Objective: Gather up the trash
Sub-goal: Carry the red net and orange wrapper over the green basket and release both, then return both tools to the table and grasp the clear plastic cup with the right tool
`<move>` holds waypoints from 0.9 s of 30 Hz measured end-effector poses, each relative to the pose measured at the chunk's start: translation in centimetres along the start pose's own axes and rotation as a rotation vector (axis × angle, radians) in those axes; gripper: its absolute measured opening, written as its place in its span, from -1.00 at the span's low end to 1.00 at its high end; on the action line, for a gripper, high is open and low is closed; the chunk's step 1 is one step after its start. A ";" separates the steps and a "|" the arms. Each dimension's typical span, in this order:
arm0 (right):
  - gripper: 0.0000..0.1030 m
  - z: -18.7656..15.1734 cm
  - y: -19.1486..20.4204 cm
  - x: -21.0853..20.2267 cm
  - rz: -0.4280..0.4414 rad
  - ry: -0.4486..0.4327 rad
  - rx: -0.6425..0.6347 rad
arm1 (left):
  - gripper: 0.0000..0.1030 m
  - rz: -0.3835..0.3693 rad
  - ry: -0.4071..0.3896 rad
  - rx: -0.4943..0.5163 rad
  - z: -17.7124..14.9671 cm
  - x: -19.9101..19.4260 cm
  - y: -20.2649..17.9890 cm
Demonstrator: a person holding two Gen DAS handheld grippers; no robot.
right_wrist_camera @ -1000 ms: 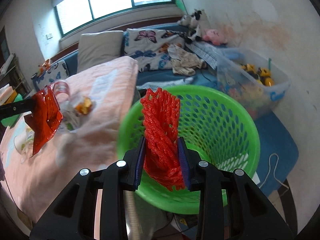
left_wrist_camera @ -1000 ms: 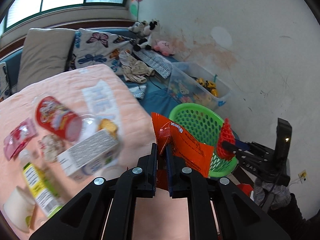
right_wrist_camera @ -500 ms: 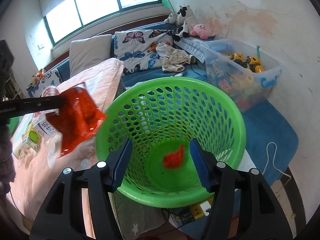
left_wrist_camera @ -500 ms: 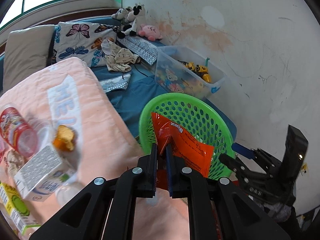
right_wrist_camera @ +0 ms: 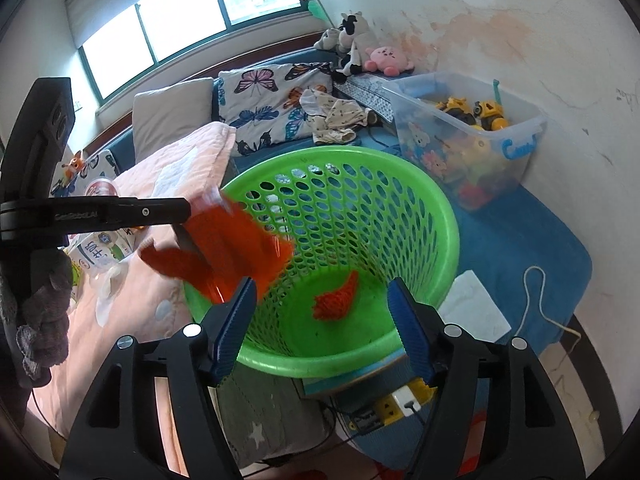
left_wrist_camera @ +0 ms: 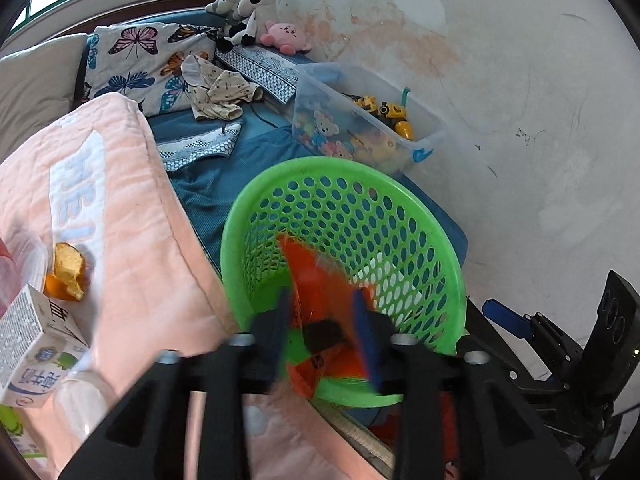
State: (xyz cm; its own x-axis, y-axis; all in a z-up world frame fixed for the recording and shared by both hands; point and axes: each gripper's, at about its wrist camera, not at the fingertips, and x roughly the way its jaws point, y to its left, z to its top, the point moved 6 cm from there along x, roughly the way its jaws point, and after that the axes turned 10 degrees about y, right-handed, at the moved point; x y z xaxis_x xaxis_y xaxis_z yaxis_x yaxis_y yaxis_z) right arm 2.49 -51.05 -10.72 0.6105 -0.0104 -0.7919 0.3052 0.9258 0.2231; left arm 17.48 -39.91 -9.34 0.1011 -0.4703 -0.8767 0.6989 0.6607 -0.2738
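Left claw (left_wrist_camera: 322, 330) spread over basket (left_wrist_camera: 424, 220), wrapper (left_wrist_camera: 316, 276) loose.

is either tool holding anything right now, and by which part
Nothing is held. The left tool has opened, the orange wrapper blurred over the green basket. The right tool is open.

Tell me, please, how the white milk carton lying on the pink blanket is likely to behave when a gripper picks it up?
The milk carton looks boxy with flat printed sides, so the fingers should grip it squarely. It is probably light if empty, and its thin card walls may dent under a hard squeeze. Lying on the soft blanket, it seems unlikely to roll, though it may sink a little when pressed.
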 end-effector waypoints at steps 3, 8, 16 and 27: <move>0.33 -0.3 0.1 -0.1 0.003 0.002 0.002 | -0.04 0.006 -0.015 0.010 -0.4 -0.7 0.0; 0.38 -0.5 1.1 -0.5 0.013 -0.005 -0.009 | 0.01 0.044 -0.044 0.010 -1.4 -2.5 0.8; 0.45 -0.9 4.6 -1.0 0.048 -0.010 -0.059 | 0.06 0.110 -0.106 -0.044 -4.8 -7.0 4.2; 0.57 -1.6 12.2 -0.5 0.117 0.007 -0.172 | 0.16 0.234 -0.156 -0.188 -11.7 -12.1 11.8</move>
State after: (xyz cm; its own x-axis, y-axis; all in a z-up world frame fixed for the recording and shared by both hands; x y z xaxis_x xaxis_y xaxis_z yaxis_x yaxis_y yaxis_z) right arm 4.76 -39.15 -8.55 0.6294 0.1031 -0.7702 0.1031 0.9713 0.2142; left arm 16.21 -19.62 -6.60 0.3607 -0.3669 -0.8575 0.5028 0.8509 -0.1526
